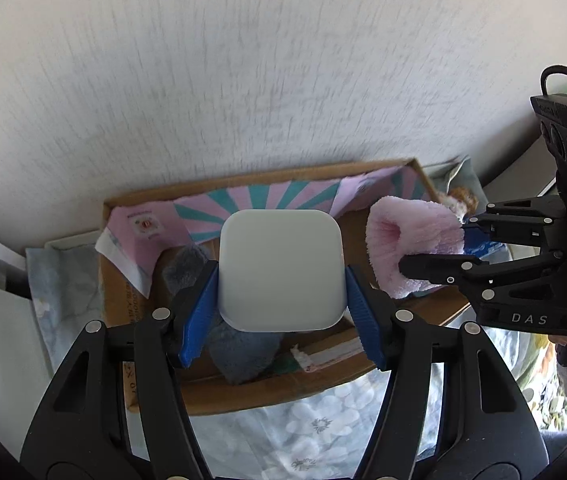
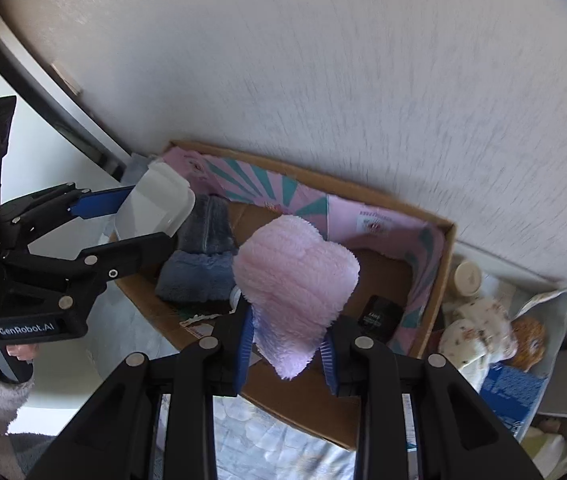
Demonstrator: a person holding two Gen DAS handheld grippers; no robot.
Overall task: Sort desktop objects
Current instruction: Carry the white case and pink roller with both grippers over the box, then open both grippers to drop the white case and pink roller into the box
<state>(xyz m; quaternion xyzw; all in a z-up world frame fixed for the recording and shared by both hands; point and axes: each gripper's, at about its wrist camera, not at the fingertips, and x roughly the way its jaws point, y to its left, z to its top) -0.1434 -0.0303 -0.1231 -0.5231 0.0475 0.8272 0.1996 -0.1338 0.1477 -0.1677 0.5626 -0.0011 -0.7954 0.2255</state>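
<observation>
Gray socks already lie in the cardboard box (image 1: 243, 392); my left gripper (image 1: 281, 320) clamps a white lidded container (image 1: 281, 268) and my right gripper (image 2: 287, 350) pinches a pink fuzzy sock (image 2: 295, 280), neither dropped in yet.

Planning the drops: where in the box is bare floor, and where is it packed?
Bare cardboard floor lies under the pink sock, bordered by the pink liner wall, the black case and the grey socks. The box's end under the white container is packed with grey socks. Outside the liner-wall end, clutter crowds.
</observation>
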